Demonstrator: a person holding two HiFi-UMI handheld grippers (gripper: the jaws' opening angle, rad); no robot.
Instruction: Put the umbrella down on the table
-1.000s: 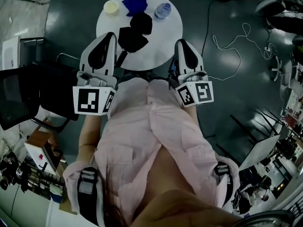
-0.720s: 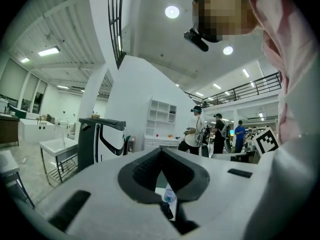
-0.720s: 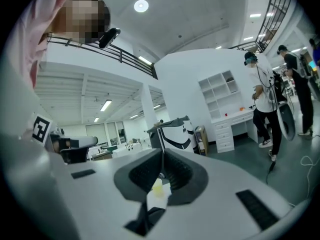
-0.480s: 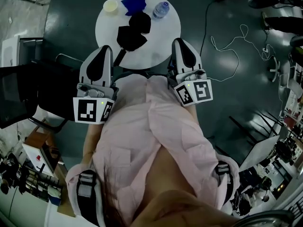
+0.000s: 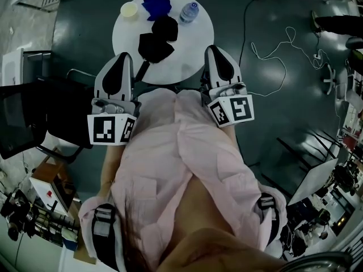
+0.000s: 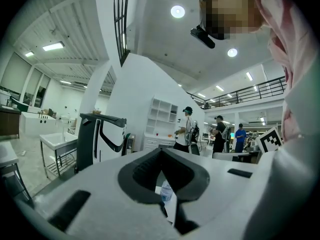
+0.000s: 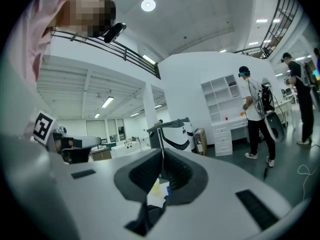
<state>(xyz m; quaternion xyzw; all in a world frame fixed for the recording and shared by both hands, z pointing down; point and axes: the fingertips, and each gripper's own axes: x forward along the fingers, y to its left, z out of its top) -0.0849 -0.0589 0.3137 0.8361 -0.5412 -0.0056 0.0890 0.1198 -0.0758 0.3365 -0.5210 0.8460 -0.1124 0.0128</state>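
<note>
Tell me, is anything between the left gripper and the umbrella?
Nothing visible. The umbrella lies on the table, its handle nearest the left gripper; the bottle and cup sit beyond it.

Big open robotics lab/workshop hall: mezzanine railing (image 6: 250, 91), white shelf unit (image 7: 220, 96), ppl w/ backpack rigs (image 7: 255, 109) (several standing about), loose cables (image 5: 283, 67) on dark floor (image 5: 255, 118), industrial ceiling lights (image 6: 177, 11)

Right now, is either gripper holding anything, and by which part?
Nothing held. Left gripper and right gripper are shut, empty; the umbrella lies on the table.
</note>
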